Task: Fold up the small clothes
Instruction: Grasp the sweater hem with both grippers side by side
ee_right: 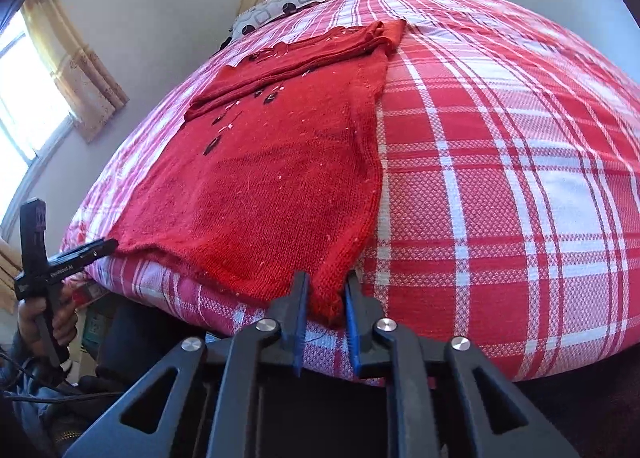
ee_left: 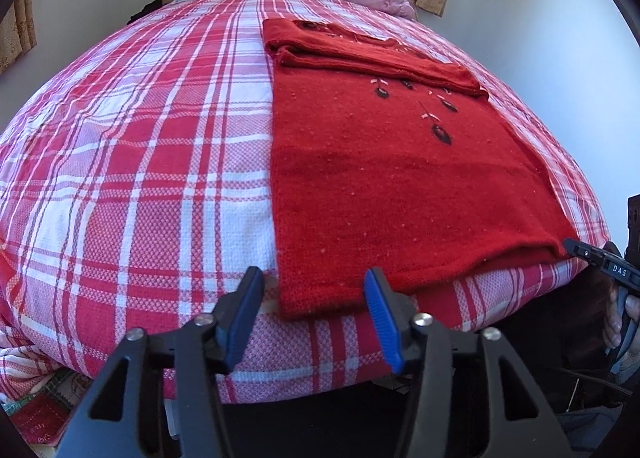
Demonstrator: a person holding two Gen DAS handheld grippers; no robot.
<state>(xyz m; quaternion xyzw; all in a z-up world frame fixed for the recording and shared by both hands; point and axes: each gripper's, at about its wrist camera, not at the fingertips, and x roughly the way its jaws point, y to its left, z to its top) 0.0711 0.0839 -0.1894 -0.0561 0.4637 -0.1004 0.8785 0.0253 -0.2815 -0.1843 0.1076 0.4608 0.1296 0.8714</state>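
Sweater: red sweater (ee_left: 384, 178), sleeves folded across, flat on plaid bed (ee_left: 140, 178).
Left hand-held gripper (ee_left: 314, 294): jaws wide, straddling the hem corner, gripping nothing.
Right hand-held gripper (ee_right: 326, 298): narrowed around the other hem corner; grip uncertain.

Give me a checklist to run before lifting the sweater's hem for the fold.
1. Left tool astride the left hem corner: ok.
2. Left tool gripping the cloth: not ok, its fingers are wide open.
3. Right tool at the right hem corner, cloth between its fingers: ok.
4. Right tool clamped: cannot tell.
5. Sweater flat on the bed: ok.
6. Sleeves folded in across the chest: ok.
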